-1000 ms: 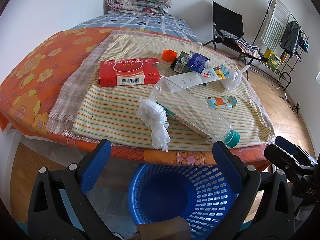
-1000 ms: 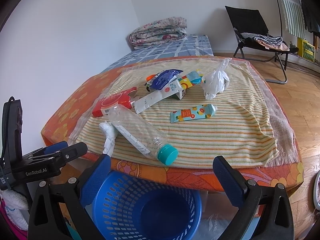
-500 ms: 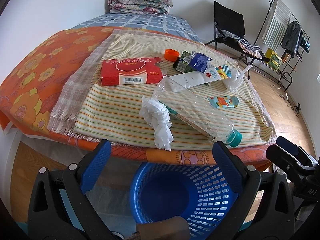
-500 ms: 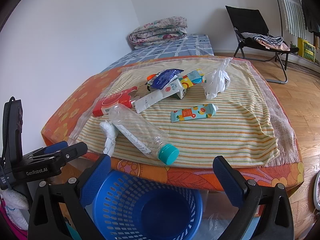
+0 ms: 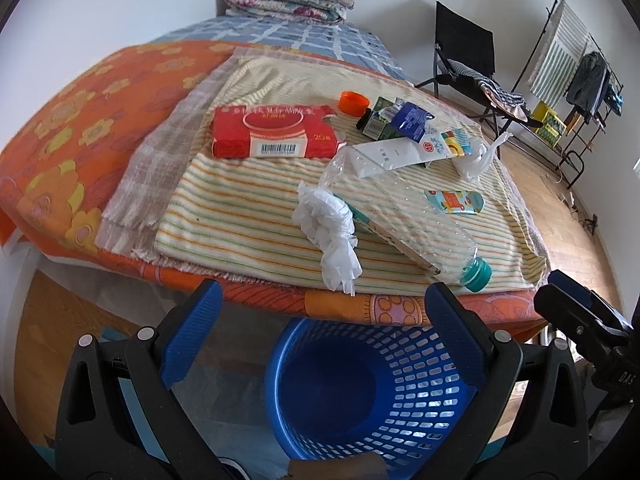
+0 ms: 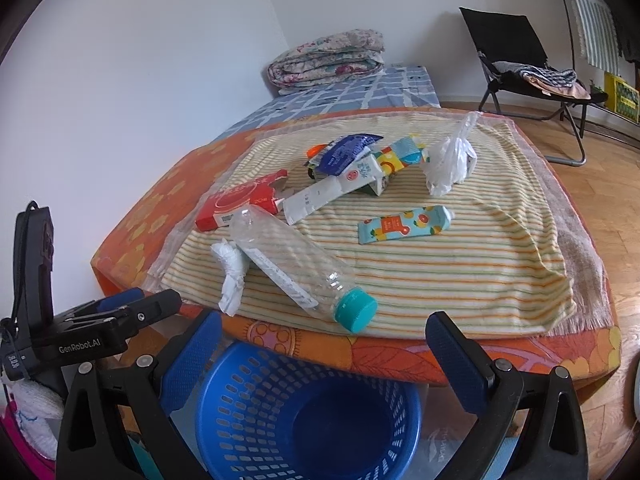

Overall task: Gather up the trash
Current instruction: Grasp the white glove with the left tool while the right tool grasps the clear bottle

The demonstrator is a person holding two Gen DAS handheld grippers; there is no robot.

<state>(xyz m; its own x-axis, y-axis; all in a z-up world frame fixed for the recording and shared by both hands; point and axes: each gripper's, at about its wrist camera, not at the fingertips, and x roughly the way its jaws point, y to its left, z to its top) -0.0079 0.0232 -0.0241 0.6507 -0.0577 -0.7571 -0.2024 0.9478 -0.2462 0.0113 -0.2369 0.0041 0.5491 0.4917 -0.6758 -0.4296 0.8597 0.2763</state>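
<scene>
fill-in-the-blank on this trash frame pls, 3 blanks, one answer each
1. The clear plastic bottle lying on the striped cloth has a ____ cap.
2. The basket on the floor in front of the bed is ____ in colour.
3. The left gripper and the right gripper both have their jaws ____, holding nothing.

Missing words: teal; blue; open

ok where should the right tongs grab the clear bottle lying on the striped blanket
Probably at the neck just behind the teal cap. The bottle lies on its side with the cap pointing at the bed's near edge, close to the right tongs, so come straight in from the front.
</scene>
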